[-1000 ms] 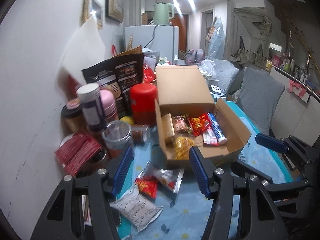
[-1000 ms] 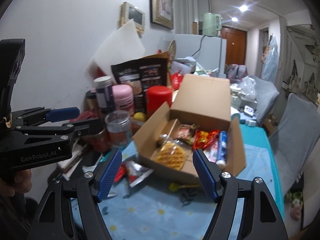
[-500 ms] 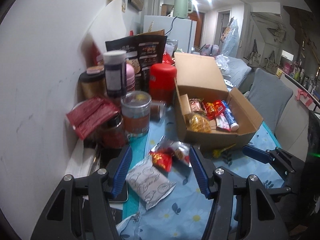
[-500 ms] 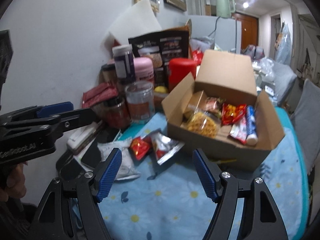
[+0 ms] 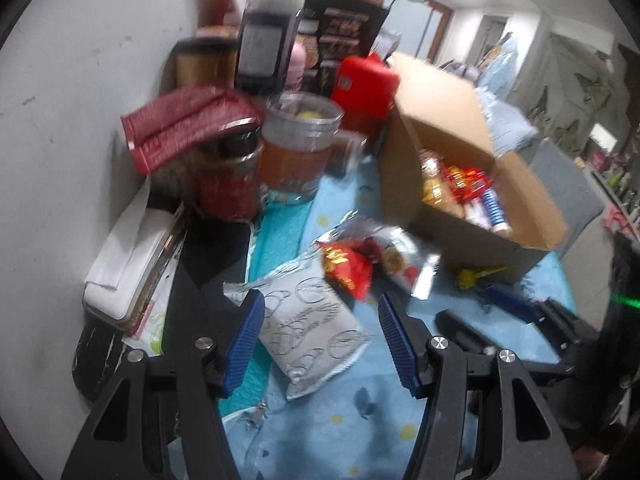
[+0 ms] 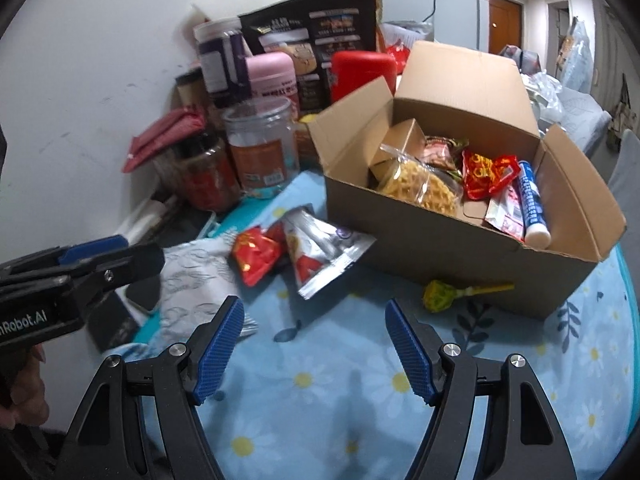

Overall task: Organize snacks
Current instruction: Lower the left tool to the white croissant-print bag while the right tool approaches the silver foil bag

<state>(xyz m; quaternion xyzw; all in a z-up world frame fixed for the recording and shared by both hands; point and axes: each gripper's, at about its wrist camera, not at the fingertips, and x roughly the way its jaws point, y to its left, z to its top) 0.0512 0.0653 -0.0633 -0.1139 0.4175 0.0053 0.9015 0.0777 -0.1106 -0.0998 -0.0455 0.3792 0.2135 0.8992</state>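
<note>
An open cardboard box (image 6: 440, 240) (image 5: 452, 236) holds several snacks on the blue flowered cloth. Loose on the cloth lie a white packet (image 5: 310, 322) (image 6: 192, 284), a red packet (image 5: 346, 268) (image 6: 254, 254), a silver pouch (image 6: 320, 248) (image 5: 396, 256) and a yellow-green lollipop (image 6: 440, 294) (image 5: 472, 276). My left gripper (image 5: 320, 336) is open and empty, low over the white packet. My right gripper (image 6: 314, 340) is open and empty above the cloth, in front of the pouch. The left gripper also shows in the right wrist view (image 6: 112, 256).
Jars, a red canister (image 6: 362, 70), a pink tub (image 6: 272, 74) and a dark bag (image 6: 316, 32) crowd the wall side behind the box. A white case (image 5: 128, 268) and a dark phone (image 5: 216, 252) lie at the left.
Both grippers have moved down and forward toward the loose packets. The left one now hangs close over the white packet. Both stay open.
</note>
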